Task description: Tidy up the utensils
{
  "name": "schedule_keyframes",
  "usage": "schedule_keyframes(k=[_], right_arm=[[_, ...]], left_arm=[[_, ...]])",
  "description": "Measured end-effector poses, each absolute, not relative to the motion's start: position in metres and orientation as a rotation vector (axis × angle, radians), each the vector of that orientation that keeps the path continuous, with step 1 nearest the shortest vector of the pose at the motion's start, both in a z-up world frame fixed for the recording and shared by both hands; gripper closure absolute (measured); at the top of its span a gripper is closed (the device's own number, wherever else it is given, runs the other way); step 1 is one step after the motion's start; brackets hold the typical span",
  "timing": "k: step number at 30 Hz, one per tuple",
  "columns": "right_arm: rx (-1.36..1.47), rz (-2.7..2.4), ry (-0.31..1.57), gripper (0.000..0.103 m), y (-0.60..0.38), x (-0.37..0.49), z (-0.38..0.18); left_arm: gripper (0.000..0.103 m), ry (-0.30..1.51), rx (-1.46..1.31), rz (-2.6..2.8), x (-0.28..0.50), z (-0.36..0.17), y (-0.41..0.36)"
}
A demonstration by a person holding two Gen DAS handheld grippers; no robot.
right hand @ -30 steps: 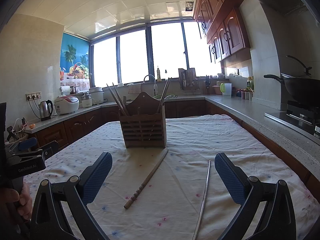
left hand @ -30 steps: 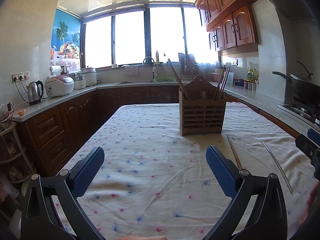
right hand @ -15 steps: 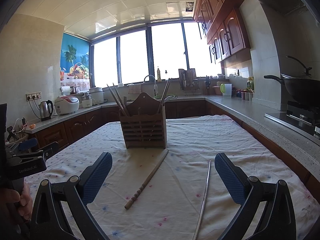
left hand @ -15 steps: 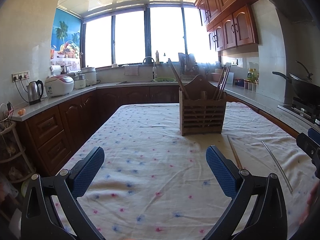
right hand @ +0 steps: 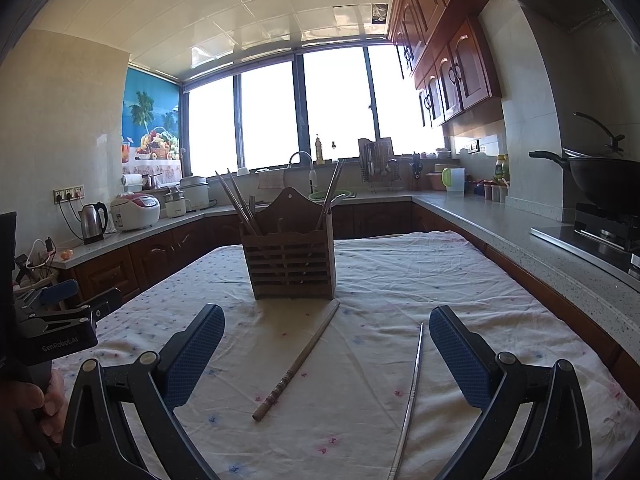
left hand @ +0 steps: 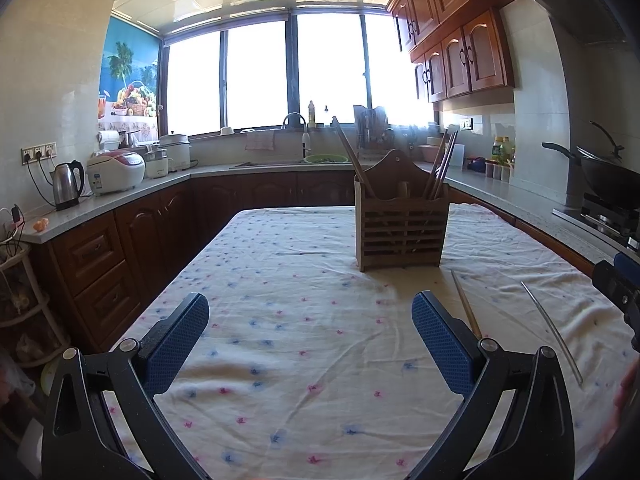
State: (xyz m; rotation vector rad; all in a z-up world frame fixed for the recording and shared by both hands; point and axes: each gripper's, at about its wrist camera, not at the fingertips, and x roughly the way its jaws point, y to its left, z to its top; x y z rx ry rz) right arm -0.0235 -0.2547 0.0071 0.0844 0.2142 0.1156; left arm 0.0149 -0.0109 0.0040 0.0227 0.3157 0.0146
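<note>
wooden chopstick (right hand: 298, 362) lies between right gripper (right hand: 326, 342) spread fingers; left gripper (left hand: 310, 332) spread, marked "genrobot.ai".

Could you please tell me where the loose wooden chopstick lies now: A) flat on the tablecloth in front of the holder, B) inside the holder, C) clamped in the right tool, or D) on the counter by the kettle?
A: the chopstick lies flat on the tablecloth, just in front of the holder, while the open right tool holds nothing.
</note>
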Motion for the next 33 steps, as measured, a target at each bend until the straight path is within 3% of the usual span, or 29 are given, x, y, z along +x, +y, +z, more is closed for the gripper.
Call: schedule_keyframes(k=[33], right_arm=[[0.103, 0.123, 0.227, 0.000, -0.256, -0.016, 0.013]], left_arm=[[0.000, 0.375, 0.014, -0.025, 0.027, 0.004, -0.015]])
